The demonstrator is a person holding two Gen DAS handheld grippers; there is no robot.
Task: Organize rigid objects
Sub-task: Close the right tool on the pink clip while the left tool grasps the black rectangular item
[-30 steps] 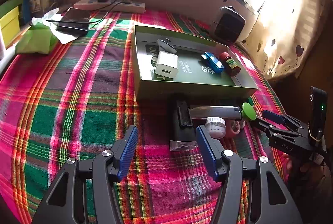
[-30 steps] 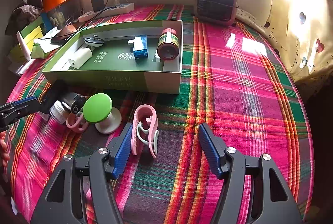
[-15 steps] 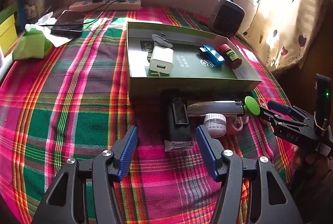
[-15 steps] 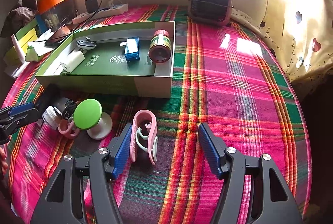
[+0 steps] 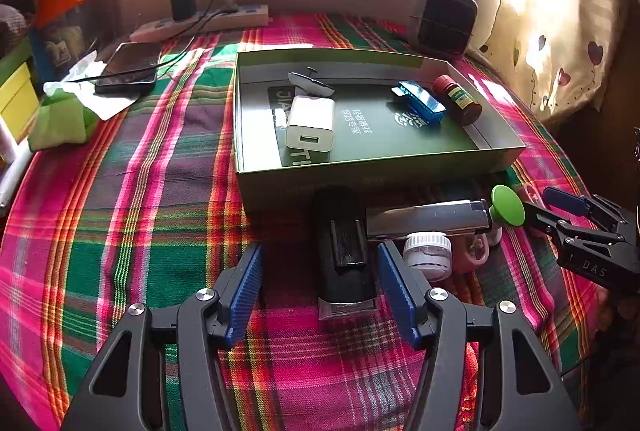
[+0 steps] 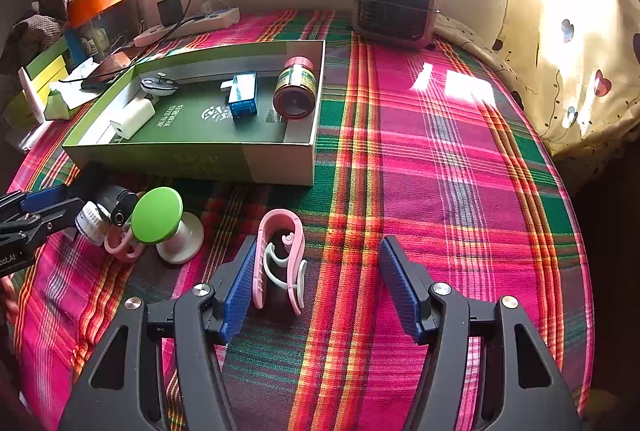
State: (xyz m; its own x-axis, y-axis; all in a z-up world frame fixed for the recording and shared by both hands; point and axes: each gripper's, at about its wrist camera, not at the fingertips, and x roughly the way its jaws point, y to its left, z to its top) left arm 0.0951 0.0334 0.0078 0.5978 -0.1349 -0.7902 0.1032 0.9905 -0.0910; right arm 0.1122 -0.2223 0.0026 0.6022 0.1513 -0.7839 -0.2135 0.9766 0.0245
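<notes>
Since one second earlier: left tongs (image 5: 320, 291) had advanced; the black flashlight-like block (image 5: 346, 251) now lay between its spread blue pads, untouched. Left view only: silver bar (image 5: 428, 217) and white-capped jar (image 5: 427, 255) beside the block, just in front of the green box (image 5: 360, 179). Right view only: pink clip (image 6: 280, 259) against the left pad of the right tongs (image 6: 320, 283), spread wide, level above the plaid desk (image 6: 460, 191). Green-topped knob (image 6: 158, 215) lay nearby. Box held white charger (image 5: 310, 125), blue drive (image 5: 420, 103), brown bottle (image 5: 458, 101).
</notes>
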